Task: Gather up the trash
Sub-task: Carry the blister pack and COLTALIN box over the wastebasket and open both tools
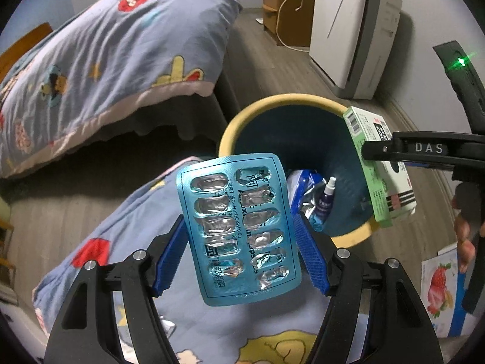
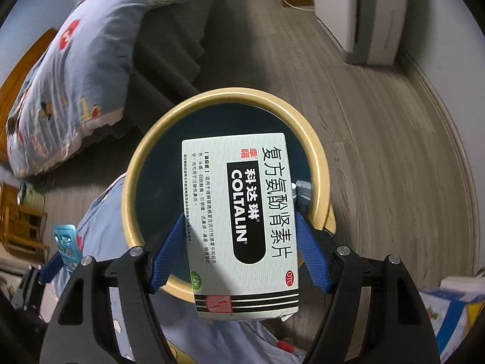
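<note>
My left gripper [image 1: 241, 236] is shut on an empty blue blister pack [image 1: 238, 227], held upright beside the round bin with a yellow rim [image 1: 242, 115]. My right gripper [image 2: 239, 236] is shut on a white and green Coltalin medicine box [image 2: 239, 221], held over the bin's yellow rim [image 2: 157, 133]. In the left wrist view the box [image 1: 382, 170] and the right gripper [image 1: 372, 151] hang at the bin's right edge. Inside the bin lie a small purple spray bottle [image 1: 326, 200] and blue-white wrappers [image 1: 303, 188]. The blister pack also shows in the right wrist view [image 2: 65, 239].
A bed with a blue cartoon quilt [image 1: 106, 69] fills the left; quilt folds lie under both grippers. A white appliance [image 1: 354, 30] and a wooden cabinet [image 1: 279, 6] stand at the far wall. A strawberry-print package [image 1: 439, 285] lies on the floor at right.
</note>
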Demonstrator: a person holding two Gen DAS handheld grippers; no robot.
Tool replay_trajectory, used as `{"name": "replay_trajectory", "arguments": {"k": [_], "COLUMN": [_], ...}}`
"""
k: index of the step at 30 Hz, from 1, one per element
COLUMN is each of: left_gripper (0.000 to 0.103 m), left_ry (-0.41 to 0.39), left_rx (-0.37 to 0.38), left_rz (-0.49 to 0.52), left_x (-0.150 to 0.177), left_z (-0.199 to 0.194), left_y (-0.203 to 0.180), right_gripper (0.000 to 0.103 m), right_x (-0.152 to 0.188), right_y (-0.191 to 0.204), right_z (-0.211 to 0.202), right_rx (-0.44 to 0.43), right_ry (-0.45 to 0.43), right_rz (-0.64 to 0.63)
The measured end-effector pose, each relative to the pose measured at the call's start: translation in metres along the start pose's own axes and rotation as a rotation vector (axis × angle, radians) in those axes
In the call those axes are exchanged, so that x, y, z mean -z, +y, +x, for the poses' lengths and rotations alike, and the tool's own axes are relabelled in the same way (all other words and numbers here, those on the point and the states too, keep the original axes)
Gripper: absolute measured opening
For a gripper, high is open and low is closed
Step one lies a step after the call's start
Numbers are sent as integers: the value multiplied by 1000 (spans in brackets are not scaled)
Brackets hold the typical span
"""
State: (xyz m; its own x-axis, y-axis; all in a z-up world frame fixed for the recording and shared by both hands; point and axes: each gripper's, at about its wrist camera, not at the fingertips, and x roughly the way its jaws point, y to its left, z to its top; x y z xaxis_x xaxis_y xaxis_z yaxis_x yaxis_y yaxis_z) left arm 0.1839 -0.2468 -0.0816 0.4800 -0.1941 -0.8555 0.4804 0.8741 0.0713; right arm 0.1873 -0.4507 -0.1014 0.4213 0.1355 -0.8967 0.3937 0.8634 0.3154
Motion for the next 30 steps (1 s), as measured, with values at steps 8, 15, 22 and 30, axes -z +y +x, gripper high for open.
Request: {"name": "replay_trajectory", "arguments": {"k": [8, 15, 22, 30], "left_gripper": [71, 71, 71, 71], "left_ry": [12, 14, 23, -12], "left_rx": [8, 11, 34, 22], "left_rz": [27, 33, 16, 7], "left_x": [-3, -7, -7, -16], "left_z": [15, 22, 34, 37], "left_y": [-6, -9, -12, -8], "right_gripper": [71, 71, 71, 71], "right_x": [-1, -3, -7, -8], "right_y": [-1, -1, -2, -4], "right_z": [6, 5, 10, 11], "right_rx": [16, 34, 42, 42], "right_ry": [-15, -54, -55, -72], "right_rz": [11, 20, 46, 79]}}
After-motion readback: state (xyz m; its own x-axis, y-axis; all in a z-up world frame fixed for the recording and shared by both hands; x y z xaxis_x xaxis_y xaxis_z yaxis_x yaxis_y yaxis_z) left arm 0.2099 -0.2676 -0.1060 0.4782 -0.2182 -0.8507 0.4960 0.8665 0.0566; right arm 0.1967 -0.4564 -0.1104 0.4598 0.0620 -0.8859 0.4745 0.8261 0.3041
